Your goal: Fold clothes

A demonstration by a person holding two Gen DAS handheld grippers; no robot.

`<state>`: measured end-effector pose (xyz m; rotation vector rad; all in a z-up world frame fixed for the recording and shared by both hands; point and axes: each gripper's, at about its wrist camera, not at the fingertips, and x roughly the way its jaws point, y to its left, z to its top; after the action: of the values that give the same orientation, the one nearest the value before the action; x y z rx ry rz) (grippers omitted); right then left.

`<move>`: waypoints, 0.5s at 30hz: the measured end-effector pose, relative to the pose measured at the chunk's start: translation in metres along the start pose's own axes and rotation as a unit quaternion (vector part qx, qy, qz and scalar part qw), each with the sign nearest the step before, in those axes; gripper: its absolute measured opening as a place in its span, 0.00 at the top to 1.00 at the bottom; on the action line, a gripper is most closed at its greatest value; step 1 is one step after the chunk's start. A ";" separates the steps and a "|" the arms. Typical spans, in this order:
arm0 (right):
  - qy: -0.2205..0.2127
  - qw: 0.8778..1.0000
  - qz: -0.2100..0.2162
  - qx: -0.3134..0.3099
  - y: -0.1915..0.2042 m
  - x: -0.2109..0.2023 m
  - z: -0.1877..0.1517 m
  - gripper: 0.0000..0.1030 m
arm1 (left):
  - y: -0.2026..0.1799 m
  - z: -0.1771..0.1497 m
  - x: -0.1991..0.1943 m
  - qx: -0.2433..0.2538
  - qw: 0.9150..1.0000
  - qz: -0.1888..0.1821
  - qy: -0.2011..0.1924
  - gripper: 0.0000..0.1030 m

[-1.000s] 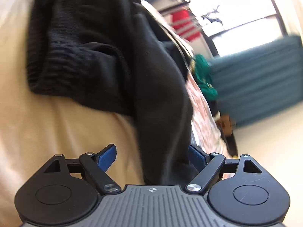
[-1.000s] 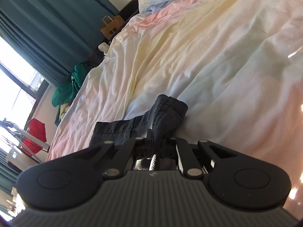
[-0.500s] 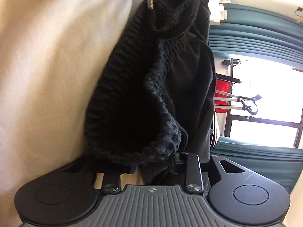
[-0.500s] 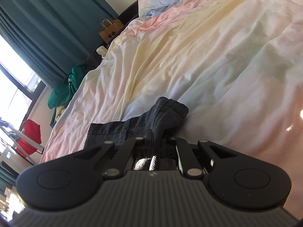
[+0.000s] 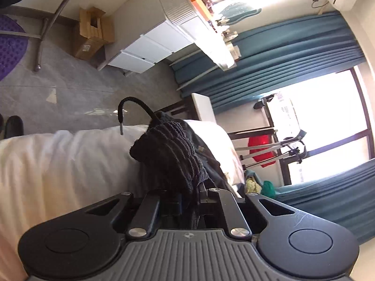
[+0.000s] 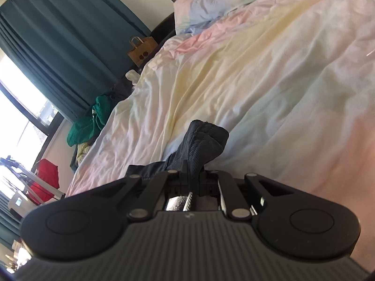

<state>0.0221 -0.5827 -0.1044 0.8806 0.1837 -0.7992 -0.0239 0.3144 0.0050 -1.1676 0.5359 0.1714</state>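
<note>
Bedroom with teal curtains (image 5: 288, 53), a bright window (image 5: 328, 117) and a big bed (image 6: 257, 75) under a soft pastel sheet. Dark clothing (image 5: 173, 154), maybe pants with a stretchy ribbed waist, bunched up at the edge of the bed. Left gripper (image 5: 189, 201) pinched tight on the ribbed waist part, fingers nearly together with cloth squeezed between. A black drawstring (image 5: 133, 107) curling up and away from the bunch. Right gripper (image 6: 192, 180) pinched tight too, gripping another dark ribbed bit (image 6: 204, 138) low over the sheet. Cloth sticking straight out ahead of both pairs of fingers, so both equally near. Probably one garment held at two ends, long way running between them, but hard to be sure. Next likely: pull apart and lay flat on the bed.
</note>
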 end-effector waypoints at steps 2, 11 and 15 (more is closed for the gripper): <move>-0.008 1.000 -0.001 -0.003 0.001 -0.005 0.002 0.93 | 0.018 0.007 -0.002 -0.005 1.000 0.010 0.007 0.90; 0.065 0.996 -0.039 0.055 -0.024 0.000 0.001 0.93 | 0.075 0.022 0.002 -0.020 0.999 0.027 0.021 0.89; 0.060 0.998 -0.031 0.015 0.014 0.004 0.006 0.93 | 0.053 0.029 0.020 -0.010 1.000 0.010 0.013 0.90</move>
<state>0.0333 -0.5841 -0.0937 0.9554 0.3073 -0.8090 -0.0188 0.3588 -0.0408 -1.1854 0.5697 0.1789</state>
